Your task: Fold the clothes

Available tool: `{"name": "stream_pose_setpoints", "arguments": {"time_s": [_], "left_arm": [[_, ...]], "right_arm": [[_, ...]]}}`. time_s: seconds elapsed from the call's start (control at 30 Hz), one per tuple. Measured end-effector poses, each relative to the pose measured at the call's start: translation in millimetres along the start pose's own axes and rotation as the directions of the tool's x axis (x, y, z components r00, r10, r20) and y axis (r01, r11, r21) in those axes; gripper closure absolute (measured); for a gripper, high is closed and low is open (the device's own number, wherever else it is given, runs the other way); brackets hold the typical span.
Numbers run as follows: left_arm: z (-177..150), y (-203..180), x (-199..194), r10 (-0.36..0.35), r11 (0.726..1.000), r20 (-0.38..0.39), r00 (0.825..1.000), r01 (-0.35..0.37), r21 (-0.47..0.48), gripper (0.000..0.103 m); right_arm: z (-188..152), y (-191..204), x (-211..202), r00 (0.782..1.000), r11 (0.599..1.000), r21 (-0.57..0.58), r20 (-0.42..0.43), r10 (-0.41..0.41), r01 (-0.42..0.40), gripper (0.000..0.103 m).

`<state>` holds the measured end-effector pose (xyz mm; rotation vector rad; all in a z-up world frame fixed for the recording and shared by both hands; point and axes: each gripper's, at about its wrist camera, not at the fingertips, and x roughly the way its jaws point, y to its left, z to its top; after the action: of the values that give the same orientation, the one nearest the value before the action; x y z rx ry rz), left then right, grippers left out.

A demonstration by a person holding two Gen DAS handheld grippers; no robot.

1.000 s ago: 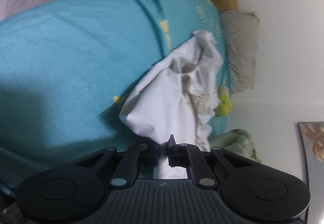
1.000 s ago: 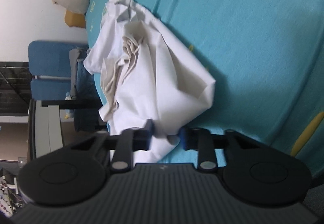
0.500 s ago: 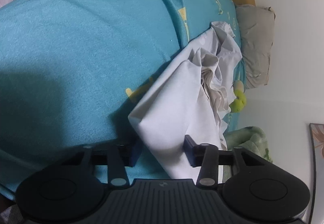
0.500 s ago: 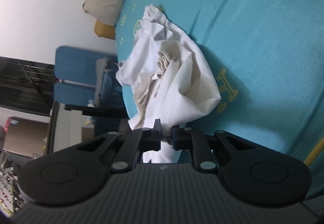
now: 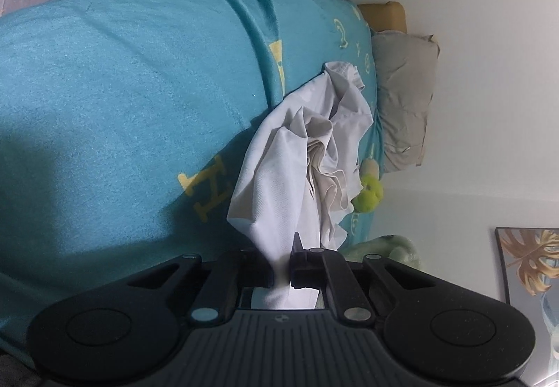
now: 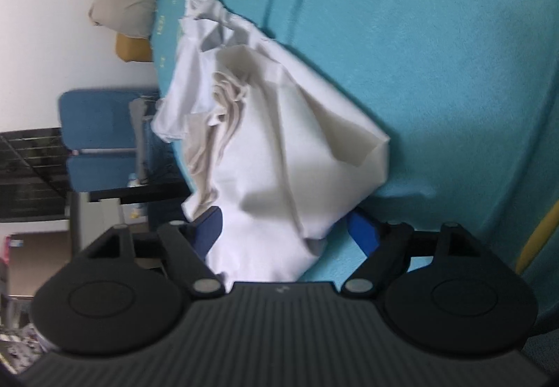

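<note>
Garment: the white garment (image 5: 297, 156) lies bunched and creased on the teal bedspread (image 5: 122, 90), no neat fold showing.
Left gripper (image 5: 280, 268): jaws closing, pinching an edge of the cloth.
Right gripper (image 6: 284, 229): jaws opening wide, cloth lying loose between them, pads not pressing.
Surroundings: beige pillow (image 5: 405, 100) and green toy (image 5: 368, 193) just beyond.
Progress: early; spreading flat and every fold likely remain.

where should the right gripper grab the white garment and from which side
Probably the near edge of the white garment, approached from the bed's foot: that flap already lies between the opening right gripper. The far end is bunched; the left gripper pinches another near corner.
</note>
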<state>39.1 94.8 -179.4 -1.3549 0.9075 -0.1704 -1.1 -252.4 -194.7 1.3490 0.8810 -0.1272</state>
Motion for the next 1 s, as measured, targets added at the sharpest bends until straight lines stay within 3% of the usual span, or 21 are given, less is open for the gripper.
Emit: {"name": "stream_pose_setpoints", "arguments": {"time_s": [0.07,0.1,0.13,0.2,0.37,0.5,0.63,0.87,1.0], "left_arm": [[0.6,-1.9,2.8,-0.012,1.0,0.003,1.0,0.012,0.0,0.095],[0.6,-4.4,3.8,-0.021,1.0,0.0,1.0,0.021,0.008,0.096],[0.4,-7.5,4.2,-0.029,0.999,0.0,1.0,0.029,0.021,0.096],[-0.9,-14.1,2.3,-0.046,0.998,0.002,0.999,0.046,0.054,0.096],[-3.2,-47.7,-17.8,-0.074,0.984,0.013,0.997,0.071,0.163,0.097],[-10.2,-82.9,-46.9,-0.117,0.972,0.02,0.993,0.111,0.205,0.097],[-26.5,-111.1,-75.0,-0.13,0.957,0.021,0.991,0.12,0.264,0.097],[-66.1,-100.2,-162.2,-0.062,0.96,0.006,0.998,0.058,0.274,0.097],[-85.8,-88.4,-192.0,-0.031,0.959,-0.006,1.0,0.031,0.28,0.097]], "right_arm": [[1.1,-0.7,-5.5,0.999,1.0,-0.01,0.045,-0.022,0.023,0.034],[1.2,-0.8,-8.0,0.997,0.999,-0.014,0.069,-0.03,0.031,0.055],[0.7,1.2,-9.3,0.995,0.998,-0.036,0.086,-0.044,0.047,0.084],[-1.3,7.0,-13.3,0.992,0.994,-0.088,0.118,-0.05,0.061,0.094],[-5.9,39.7,-47.0,0.977,0.973,-0.229,0.205,0.056,-0.008,0.096],[-9.9,68.4,-80.3,0.968,0.955,-0.289,0.211,0.137,-0.072,0.096],[-20.5,83.0,-112.4,0.966,0.939,-0.332,0.201,0.163,-0.089,0.096],[-67.4,71.8,-173.6,0.975,0.926,-0.363,0.148,0.164,-0.101,0.096],[-90.0,52.2,-200.5,0.978,0.927,-0.355,0.121,0.173,-0.12,0.096]]}}
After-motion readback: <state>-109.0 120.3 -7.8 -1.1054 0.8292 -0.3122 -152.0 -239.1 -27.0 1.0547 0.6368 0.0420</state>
